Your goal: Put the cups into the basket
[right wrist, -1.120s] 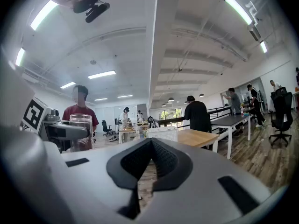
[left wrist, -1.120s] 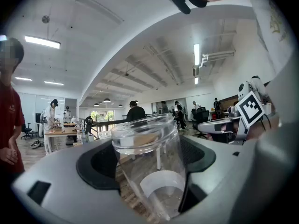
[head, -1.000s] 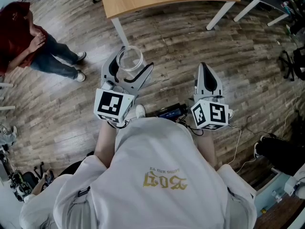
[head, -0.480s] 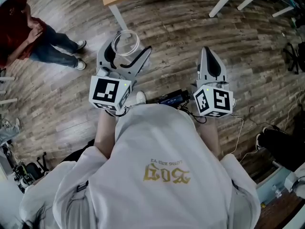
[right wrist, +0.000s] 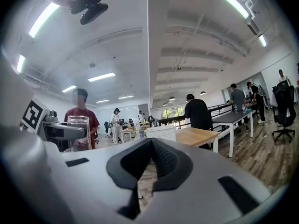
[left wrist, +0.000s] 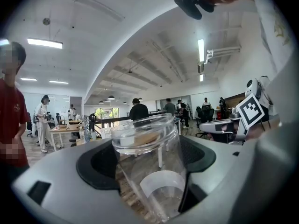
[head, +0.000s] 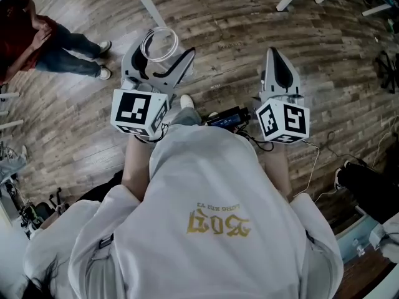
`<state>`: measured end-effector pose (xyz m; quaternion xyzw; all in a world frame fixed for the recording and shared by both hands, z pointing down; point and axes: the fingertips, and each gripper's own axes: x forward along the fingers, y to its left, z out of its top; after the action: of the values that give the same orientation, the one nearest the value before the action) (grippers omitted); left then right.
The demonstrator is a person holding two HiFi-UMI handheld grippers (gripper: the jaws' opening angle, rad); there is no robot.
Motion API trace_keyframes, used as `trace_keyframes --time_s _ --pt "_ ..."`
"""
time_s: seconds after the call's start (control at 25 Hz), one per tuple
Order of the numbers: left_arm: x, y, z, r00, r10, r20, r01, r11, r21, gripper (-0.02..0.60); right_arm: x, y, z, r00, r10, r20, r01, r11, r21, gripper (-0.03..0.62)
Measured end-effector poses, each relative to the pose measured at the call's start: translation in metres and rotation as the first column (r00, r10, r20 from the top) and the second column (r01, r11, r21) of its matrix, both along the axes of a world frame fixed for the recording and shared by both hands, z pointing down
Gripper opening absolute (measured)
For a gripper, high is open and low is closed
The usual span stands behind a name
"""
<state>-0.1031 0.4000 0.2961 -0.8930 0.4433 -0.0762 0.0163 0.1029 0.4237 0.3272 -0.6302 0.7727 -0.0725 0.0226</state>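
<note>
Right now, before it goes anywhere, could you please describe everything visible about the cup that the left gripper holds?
The cup is clear and colourless, apparently plastic, with a thick rolled rim and slightly tapering walls. It looks empty. It stands about upright, mouth up, in the air above the wooden floor. The left gripper is shut on it: the black pads press on its sides, and nothing else touches it.
</note>
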Motion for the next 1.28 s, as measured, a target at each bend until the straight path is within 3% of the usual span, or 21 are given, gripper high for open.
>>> trace_keyframes --time_s 0.64,1.28 --pt "0.022 -0.102 0.003 0.997 0.072 -0.018 -0.073 0.997 -0.016 0.399 0.018 -0.086 0.004 0.997 0.073 -0.003 -0.073 0.997 -0.033 0.009" --pt "0.005 -0.217 -0.002 0.989 0.142 -0.045 -0.143 0.990 -0.014 0.399 -0.004 -0.185 0.001 0.991 0.129 -0.025 -0.130 0.990 -0.052 0.009"
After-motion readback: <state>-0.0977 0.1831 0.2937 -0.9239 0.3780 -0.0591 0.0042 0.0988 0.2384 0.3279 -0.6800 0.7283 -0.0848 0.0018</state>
